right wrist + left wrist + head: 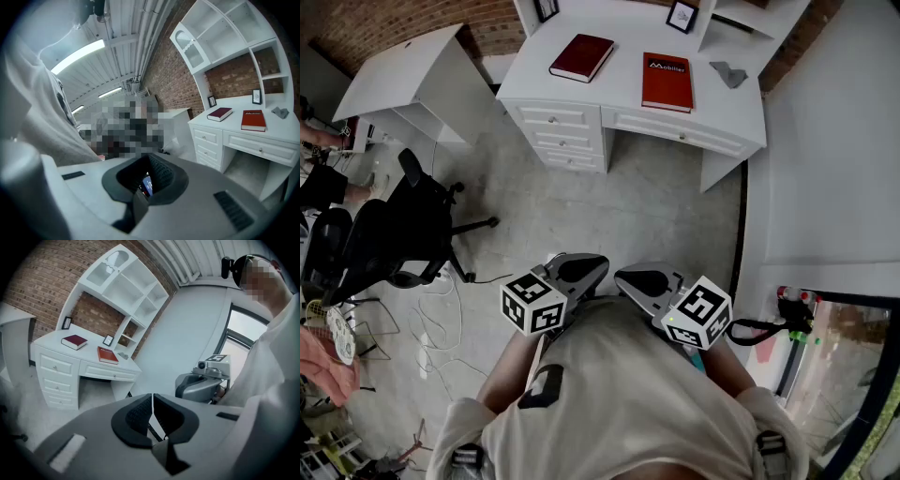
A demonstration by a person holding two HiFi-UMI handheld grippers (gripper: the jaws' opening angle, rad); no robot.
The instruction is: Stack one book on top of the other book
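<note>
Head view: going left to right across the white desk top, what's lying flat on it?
dark red book → red book → small grey object

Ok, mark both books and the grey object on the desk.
dark red book (581, 56): head view, middle of cover.
bright red book (667, 82): head view, middle of cover.
grey object (729, 73): head view, its middle.
</note>
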